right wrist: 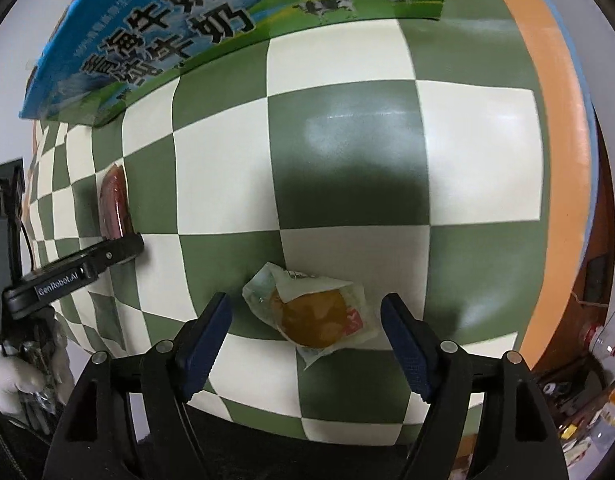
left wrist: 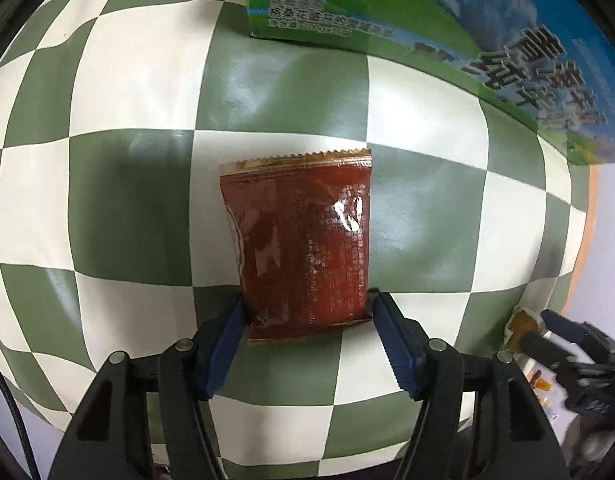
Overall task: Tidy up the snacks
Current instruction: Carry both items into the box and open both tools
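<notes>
The left gripper [left wrist: 307, 320] points steeply down, its blue fingers [left wrist: 227, 344] closed onto the two side edges of a red packet [left wrist: 303, 240], pads touching it at its near end. The right gripper [right wrist: 305, 324] also points steeply down, its fingers [right wrist: 205, 344] spread wide with a gap on each side of a bun packet [right wrist: 311, 312] lying between them, untouched. In the right wrist view, a white-gloved hand [right wrist: 11, 376] grips the left gripper's handle.

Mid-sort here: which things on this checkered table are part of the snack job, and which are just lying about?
Job:
- red snack packet, between the left gripper jaws
- wrapped yellow pastry, between the right gripper jaws
- milk carton box

Lying about:
- clutter off the table edge
</notes>
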`<state>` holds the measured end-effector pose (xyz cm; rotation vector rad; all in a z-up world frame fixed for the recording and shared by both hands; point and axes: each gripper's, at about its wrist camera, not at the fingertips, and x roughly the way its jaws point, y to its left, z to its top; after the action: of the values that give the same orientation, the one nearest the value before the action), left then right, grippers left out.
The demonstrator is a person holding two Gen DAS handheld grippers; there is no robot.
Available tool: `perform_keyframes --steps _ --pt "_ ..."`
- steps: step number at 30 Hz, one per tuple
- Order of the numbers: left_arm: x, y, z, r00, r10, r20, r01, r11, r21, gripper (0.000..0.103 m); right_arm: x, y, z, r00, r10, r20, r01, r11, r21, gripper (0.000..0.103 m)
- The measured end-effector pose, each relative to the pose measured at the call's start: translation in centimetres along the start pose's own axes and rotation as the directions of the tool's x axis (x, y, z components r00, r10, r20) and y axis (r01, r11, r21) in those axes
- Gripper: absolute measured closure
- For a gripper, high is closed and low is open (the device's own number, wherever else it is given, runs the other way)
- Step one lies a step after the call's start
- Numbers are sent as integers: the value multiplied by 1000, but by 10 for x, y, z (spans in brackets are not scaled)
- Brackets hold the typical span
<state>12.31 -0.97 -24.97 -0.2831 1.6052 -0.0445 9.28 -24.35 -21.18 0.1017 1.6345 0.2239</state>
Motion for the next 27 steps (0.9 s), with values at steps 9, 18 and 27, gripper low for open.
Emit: perform_keyframes --steps 9,18,27 --pt "-8 32 26 999 -28 40 31 996 -79 36 26 15 -9 998 -59 -29 57 995 -80 24" --pt "-6 -4 18 991 69 116 -74 996 42 48 31 28 -18 991 -116 67 123 987 -107 44" --pt "-23 -17 22 993 3 121 -12 997 76 48 4 7 -22 993 -42 112 49 997 -57 50"
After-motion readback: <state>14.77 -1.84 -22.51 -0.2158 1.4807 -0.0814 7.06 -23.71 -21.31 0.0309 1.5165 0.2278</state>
